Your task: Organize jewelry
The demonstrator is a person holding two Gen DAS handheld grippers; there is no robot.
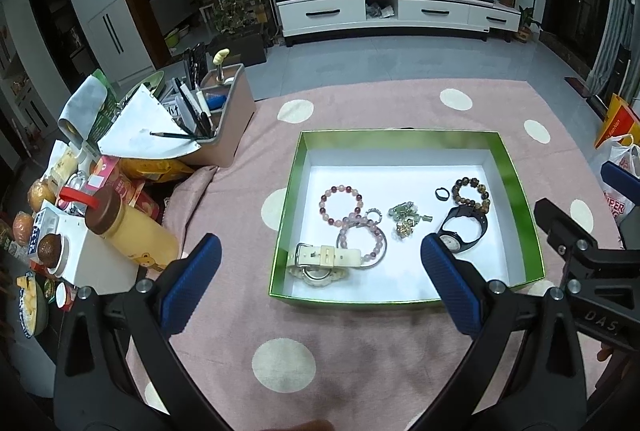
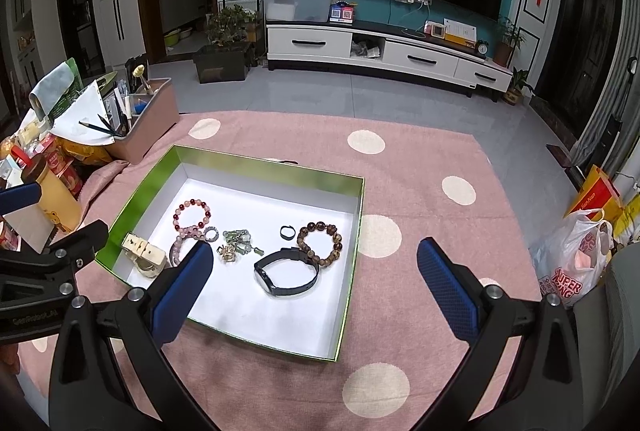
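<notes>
Both my hand-held grippers hang wide open, empty. The black watch (image 2: 286,273) in the green box (image 2: 352,231) lies nearest my right hand-held gripper (image 2: 316,271), strap loop crosswise.

box (image 2: 356,227) front bare, clutter (image 1: 100,215) left

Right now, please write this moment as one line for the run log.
left gripper: open, empty | right gripper: open, empty | green box: holds bracelets, watches, ring | black watch: in box
</notes>
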